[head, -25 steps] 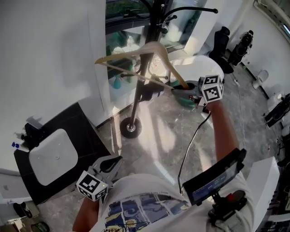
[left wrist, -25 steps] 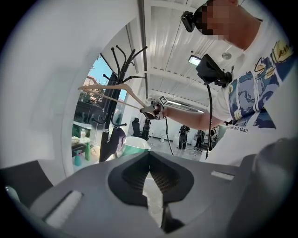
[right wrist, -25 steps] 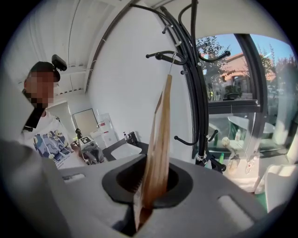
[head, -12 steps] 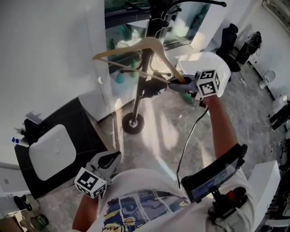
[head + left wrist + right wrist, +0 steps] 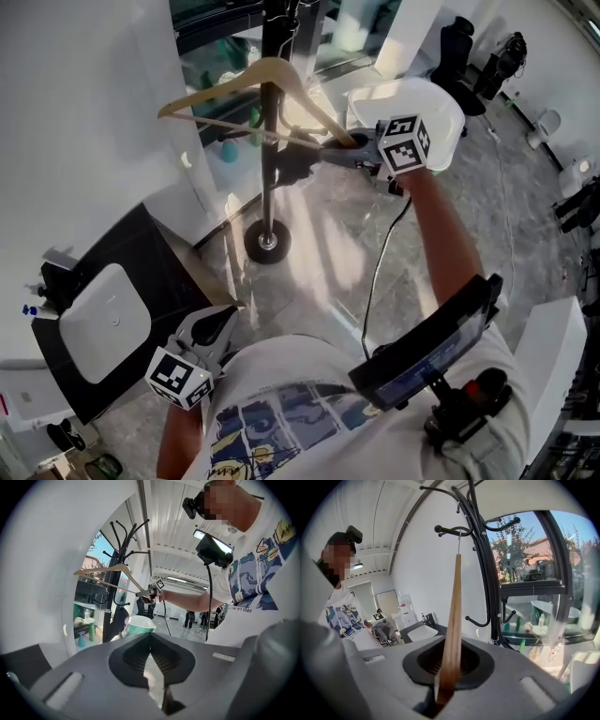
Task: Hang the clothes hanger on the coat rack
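Two grippers show, but only one has work to do. The right gripper is squeezed tight on one end of the wooden hanger. The wood sticks out from between its jaws toward the coat rack. The left gripper is low by the person's body, well apart from the rack. Its jaws are pressed together with nothing in them.

The hanger is up in the air, right beside the black pole of the rack. In the right gripper view, its thin metal hook reaches up to one curved arm of the rack. The hook looks like it touches that arm, but I cannot tell if it is all the way over it yet.

I think the step now is getting the hook to sit on that arm. To do it well, hold the hanger so the hook points straight up. Lift it a little so the open side of the hook goes past the arm. Then lower it slowly until the arm carries the weight. Holding only one end makes the hanger want to tip, so the grip needs to be firm. Open the jaws only when the hanger sits by itself. Then pull back gently so it does not swing off and drop to the floor.
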The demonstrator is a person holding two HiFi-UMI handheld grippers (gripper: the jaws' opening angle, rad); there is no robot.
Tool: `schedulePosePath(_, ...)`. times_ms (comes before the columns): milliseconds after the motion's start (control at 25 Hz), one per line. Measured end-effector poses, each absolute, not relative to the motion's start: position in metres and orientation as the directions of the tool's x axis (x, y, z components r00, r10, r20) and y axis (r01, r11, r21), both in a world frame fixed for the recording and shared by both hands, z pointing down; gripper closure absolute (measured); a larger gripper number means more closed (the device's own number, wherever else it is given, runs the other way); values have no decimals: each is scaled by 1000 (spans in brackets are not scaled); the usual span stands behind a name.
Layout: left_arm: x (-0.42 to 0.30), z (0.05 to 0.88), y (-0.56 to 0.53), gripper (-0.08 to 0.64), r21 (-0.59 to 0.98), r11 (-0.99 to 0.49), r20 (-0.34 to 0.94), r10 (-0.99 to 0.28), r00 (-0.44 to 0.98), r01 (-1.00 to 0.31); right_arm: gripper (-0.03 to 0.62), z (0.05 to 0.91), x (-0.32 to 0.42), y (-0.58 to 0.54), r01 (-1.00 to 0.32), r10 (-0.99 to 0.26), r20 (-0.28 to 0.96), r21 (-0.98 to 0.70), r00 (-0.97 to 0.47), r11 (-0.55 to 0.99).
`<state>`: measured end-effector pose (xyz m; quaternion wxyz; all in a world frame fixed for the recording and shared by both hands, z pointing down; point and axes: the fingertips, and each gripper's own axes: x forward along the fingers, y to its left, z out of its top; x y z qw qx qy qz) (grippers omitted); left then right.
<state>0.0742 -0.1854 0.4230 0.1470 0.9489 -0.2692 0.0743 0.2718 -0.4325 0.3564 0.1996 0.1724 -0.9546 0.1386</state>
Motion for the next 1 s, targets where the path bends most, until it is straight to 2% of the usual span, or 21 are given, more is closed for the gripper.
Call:
schedulePosePath(560, 78, 421, -177, 557, 245, -808, 252, -481, 840, -536, 552, 361, 291, -448, -445, -371, 330, -186, -868, 876)
schedulePosePath(1000, 69, 430, -150, 557, 268, -820, 284, -434, 855, -506, 529, 408, 338, -439, -615, -538, 315, -244, -782, 750)
